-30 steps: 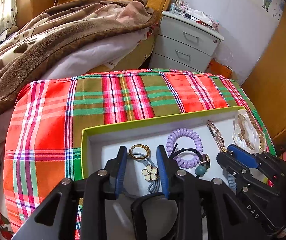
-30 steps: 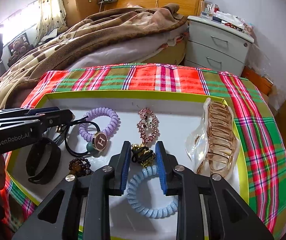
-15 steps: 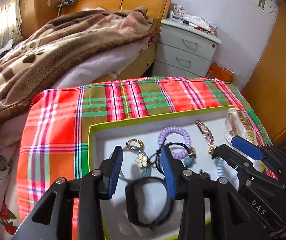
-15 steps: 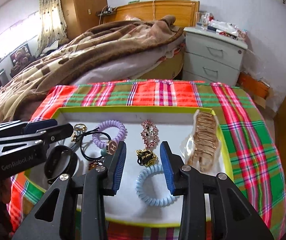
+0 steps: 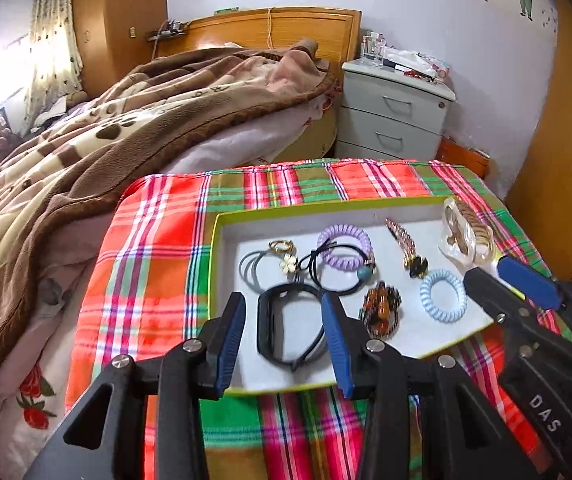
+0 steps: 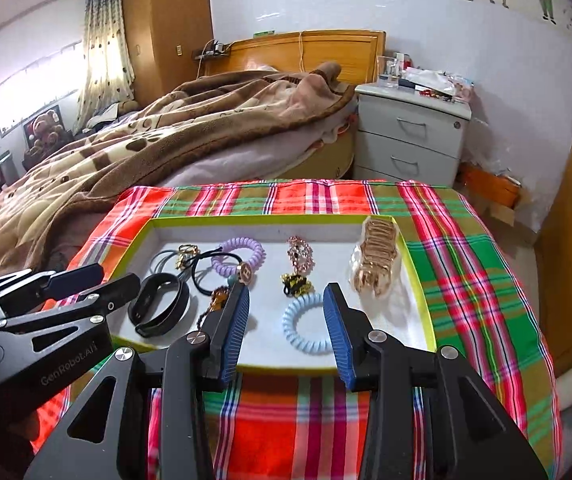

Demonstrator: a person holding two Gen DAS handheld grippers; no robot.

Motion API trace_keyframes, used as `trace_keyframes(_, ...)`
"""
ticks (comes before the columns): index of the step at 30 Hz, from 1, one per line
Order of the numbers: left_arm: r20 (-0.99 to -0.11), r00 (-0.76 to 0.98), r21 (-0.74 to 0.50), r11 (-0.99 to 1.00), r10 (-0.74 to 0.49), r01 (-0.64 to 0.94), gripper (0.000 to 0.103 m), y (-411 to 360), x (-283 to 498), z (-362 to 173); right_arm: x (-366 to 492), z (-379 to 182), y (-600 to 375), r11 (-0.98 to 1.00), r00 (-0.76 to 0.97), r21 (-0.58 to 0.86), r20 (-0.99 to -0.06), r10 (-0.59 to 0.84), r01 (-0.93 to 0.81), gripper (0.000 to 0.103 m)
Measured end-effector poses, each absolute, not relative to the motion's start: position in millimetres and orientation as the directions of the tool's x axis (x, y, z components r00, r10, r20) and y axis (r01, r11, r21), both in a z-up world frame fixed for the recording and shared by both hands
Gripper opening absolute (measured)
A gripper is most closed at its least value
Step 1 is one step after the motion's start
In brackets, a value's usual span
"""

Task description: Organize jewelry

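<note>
All the jewelry seen lies in the tray [image 6: 414, 276] at mid-frame: black band [image 5: 286, 328] lower left, blue coil [image 6: 306, 330] centre, claw clip [image 6: 376, 264] upper right; nothing lies loose on the plaid cloth [image 6: 466, 264], so the sorting looks about finished. The left gripper [image 5: 284, 336] and right gripper [image 6: 286, 328] hover over the tray's near edge, jaws spread, holding nothing.

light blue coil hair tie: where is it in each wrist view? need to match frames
Left wrist: light blue coil hair tie lies right of centre, near the tray's front right corner, beside the right gripper.
Right wrist: it lies low at centre, between the right gripper's open fingers.
Shared landmark: the purple coil hair tie toward the tray's back.
</note>
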State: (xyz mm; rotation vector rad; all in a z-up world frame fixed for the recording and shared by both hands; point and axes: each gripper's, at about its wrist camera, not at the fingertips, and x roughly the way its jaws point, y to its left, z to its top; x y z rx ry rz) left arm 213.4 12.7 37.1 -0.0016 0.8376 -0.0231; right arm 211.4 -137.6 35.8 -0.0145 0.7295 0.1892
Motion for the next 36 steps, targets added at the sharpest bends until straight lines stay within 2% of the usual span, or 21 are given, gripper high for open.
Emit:
trace_keyframes(16, -0.741, 0.670, -0.043, 0.999, -0.035, 0.005, 0.041, 5.9, 175.1, 34.7, 192.0, 34.9, -139.0, 0.983, 0.730, 0.065, -0.661, 0.173, -0.174, 0.040)
trace_keyframes(36, -0.738, 0.674, -0.049, 0.999, -0.024, -0.018, 0.041, 11.1, 163.8, 34.2, 185.4, 34.1, -135.9, 0.981, 0.726, 0.068, -0.663, 0.181, -0.182, 0.040)
